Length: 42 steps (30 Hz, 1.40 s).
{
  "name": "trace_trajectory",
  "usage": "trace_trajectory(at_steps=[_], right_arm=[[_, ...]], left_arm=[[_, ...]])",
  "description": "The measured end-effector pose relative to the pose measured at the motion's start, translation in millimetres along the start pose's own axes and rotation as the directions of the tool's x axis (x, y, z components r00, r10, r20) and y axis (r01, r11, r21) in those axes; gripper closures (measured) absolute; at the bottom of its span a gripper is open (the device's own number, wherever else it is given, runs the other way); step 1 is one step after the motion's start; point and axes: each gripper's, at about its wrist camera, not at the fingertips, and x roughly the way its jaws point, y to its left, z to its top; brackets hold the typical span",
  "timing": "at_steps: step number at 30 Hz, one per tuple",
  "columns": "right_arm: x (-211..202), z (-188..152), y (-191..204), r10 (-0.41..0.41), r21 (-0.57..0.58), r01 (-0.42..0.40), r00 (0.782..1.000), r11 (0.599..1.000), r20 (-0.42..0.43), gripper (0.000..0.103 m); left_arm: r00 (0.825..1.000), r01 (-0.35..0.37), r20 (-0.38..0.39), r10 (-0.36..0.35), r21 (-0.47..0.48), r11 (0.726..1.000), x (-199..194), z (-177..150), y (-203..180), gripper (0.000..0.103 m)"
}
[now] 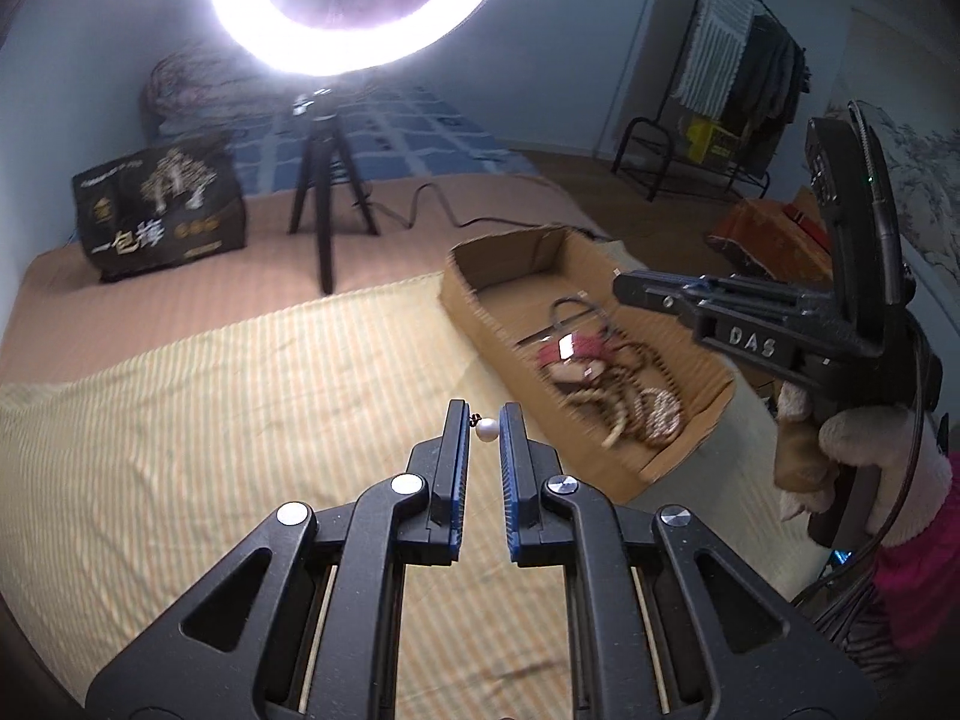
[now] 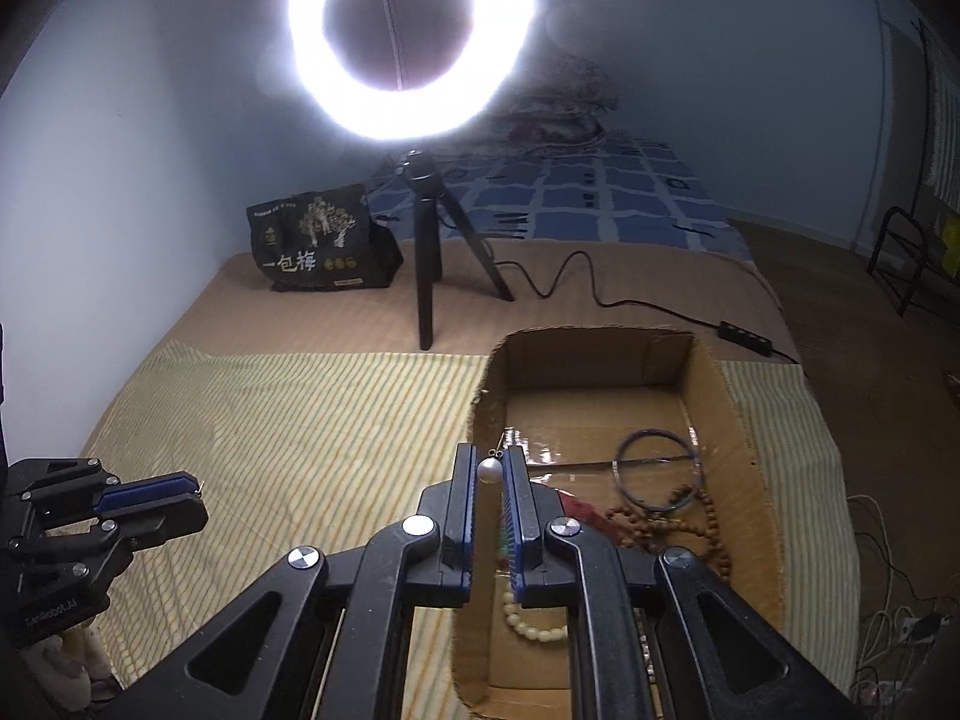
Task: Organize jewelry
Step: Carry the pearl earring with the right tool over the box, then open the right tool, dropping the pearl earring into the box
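My left gripper [image 1: 485,414] is shut on a small white pearl earring [image 1: 487,430], held above the yellow striped cloth [image 1: 240,420]. My right gripper [image 2: 489,456] is shut on a second pearl earring [image 2: 489,472], its little hook showing, over the near left corner of the cardboard box [image 2: 600,337]. In the box lie a dark bangle [image 2: 619,471], brown wooden beads [image 2: 714,534] and cream beads [image 2: 534,633]. The left wrist view shows the box [image 1: 462,300] with its jewelry pile [image 1: 606,378], and the right gripper [image 1: 621,288] above it, held by a gloved hand [image 1: 864,450]. The left gripper [image 2: 201,501] appears at far left.
A ring light on a black tripod [image 2: 426,276] stands on the bed behind the cloth, with a black printed bag [image 2: 318,246] beside it. Its cable and switch [image 2: 747,339] run behind the box. A clothes rack [image 1: 738,90] stands on the floor at the right.
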Motion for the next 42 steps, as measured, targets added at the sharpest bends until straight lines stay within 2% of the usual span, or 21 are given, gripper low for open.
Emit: trace_trajectory(at_steps=[8,19,31,42], right_arm=[[-2.4,10.1,-30.0,-0.009,0.044,0.009,1.000,0.999,0.005,0.097],[19.9,27.8,-66.9,-0.013,0.104,0.015,1.000,0.994,-0.020,0.097],[52.6,30.0,-83.8,-0.027,0.129,0.036,0.997,0.991,-0.074,0.097],[60.5,26.0,-90.3,-0.024,0.149,0.038,0.995,0.988,-0.096,0.097]], left_arm=[[0.999,0.035,-0.002,-0.035,0.017,0.999,28.2,22.0,-31.4,0.095],[0.998,0.042,-0.044,-0.042,0.004,0.999,69.8,31.5,-47.1,0.095],[0.995,0.043,-0.088,-0.043,-0.003,0.999,98.6,29.9,-55.2,0.095],[0.994,0.052,-0.092,-0.052,0.006,0.999,101.8,29.9,-58.1,0.095]])
